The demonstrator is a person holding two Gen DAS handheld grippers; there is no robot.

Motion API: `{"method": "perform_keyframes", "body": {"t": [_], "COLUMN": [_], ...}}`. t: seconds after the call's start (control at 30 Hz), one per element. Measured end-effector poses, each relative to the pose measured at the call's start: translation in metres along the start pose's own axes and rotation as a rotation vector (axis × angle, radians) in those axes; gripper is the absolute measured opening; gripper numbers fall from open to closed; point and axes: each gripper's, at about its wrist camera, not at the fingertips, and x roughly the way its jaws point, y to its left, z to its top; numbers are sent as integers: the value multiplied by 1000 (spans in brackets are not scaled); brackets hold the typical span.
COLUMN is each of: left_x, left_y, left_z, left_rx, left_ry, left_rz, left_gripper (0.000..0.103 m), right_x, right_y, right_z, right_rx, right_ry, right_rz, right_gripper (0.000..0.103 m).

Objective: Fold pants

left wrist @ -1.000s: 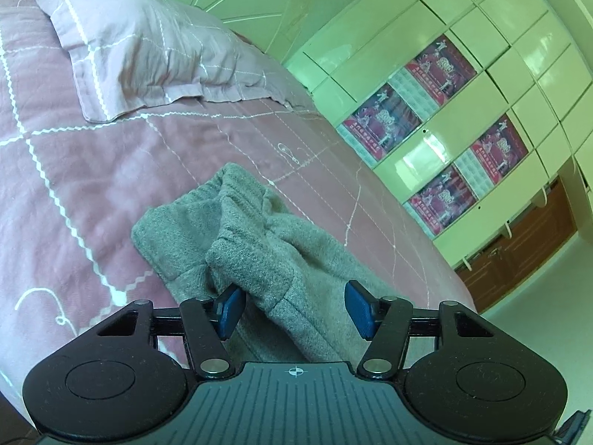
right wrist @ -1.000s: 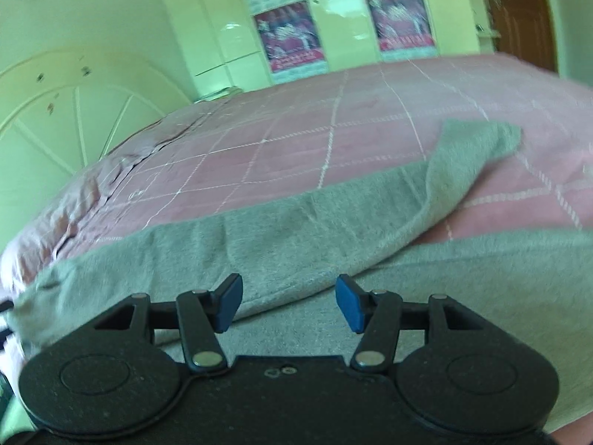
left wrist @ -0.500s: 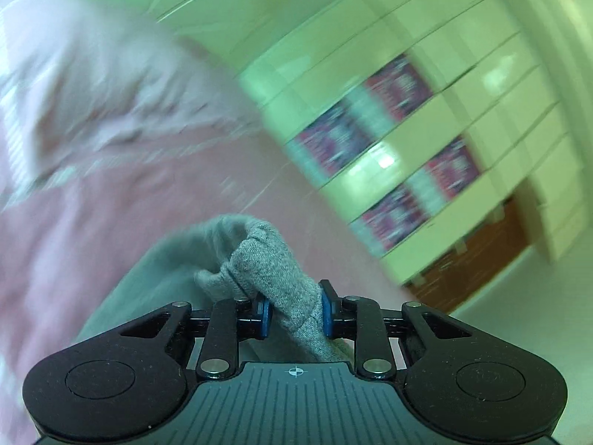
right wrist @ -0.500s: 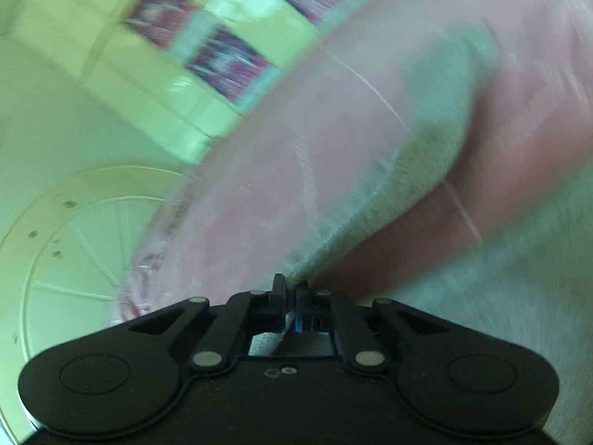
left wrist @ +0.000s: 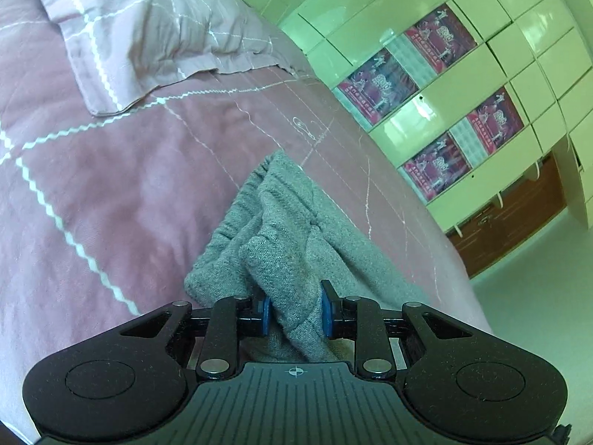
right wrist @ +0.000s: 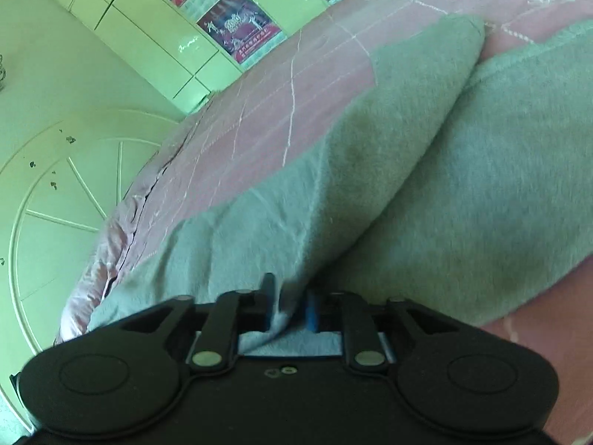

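Observation:
Grey knitted pants (left wrist: 285, 237) lie on a pink bedspread (left wrist: 129, 185). In the left wrist view my left gripper (left wrist: 294, 313) is shut on a thick bunched fold of the pants near the elastic waistband. In the right wrist view the pants (right wrist: 370, 170) show as two long legs stretching away to the upper right, one overlapping the other. My right gripper (right wrist: 291, 309) is shut on the near edge of the upper leg, and cloth fills the gap between the blue pads.
A pink pillow (left wrist: 148, 26) lies at the head of the bed. Pale green cabinets with red posters (left wrist: 437, 85) stand beyond the bed's far edge. A round-panelled headboard (right wrist: 63, 200) is left of the bed in the right wrist view.
Both grippers were open over the pants a second ago and have closed on the cloth. Both have since shifted with the fabric; the right one now shows more of the legs.

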Motion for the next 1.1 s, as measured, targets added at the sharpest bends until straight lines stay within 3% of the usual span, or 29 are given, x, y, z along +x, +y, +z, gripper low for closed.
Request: {"method": "perform_keyframes", "body": {"t": [0.07,0.2,0.33,0.4,0.47,0.5,0.57,0.63,0.7,0.73,0.77,0.83,0.87,0.93,1.0,1.1], "left_x": [3,2,-20,-18,-2,1,-4,-7,-11,-16,-22,-37,-40,-45,-46,-30], "left_y": [2,3,-17,-17,-6,1,3,-1,-10,-17,-25,-47,-58,-78,-96,-128], "left_z": [5,8,21,24,18,13,10,10,10,10,9,0,-5,-17,-33,-59], "left_rx": [7,41,107,140,162,162,142,142,164,177,205,291,342,420,450,504], "left_ry": [13,19,-84,-63,41,52,22,13,-1,-19,-46,-117,-145,-163,-198,-176], "left_rz": [3,12,-90,-50,55,56,45,55,89,122,155,292,361,424,446,481], "left_gripper": [26,26,24,24,24,24,26,28,35,46,70,102,103,103,103,103], "right_x": [5,8,-22,-26,-7,5,3,1,-1,-7,-14,-26,-32,-44,-49,-42], "right_y": [-3,-2,25,24,11,0,-10,-7,-3,0,3,6,6,9,16,37], "right_z": [7,19,27,21,10,4,4,4,6,8,10,13,15,18,21,26], "right_rx": [24,35,-33,-48,-66,-23,59,57,34,18,-3,-41,-58,-116,-163,-293], "right_ry": [8,15,-71,-58,34,77,49,41,45,30,5,-31,-47,-101,-148,-172], "right_rz": [-26,-47,59,54,-29,-50,-3,-7,-11,-21,-45,-90,-110,-182,-212,-259], "right_gripper": [18,1,0,0,0,0,0,0,6,9,14,19,25,37,38,38]}}
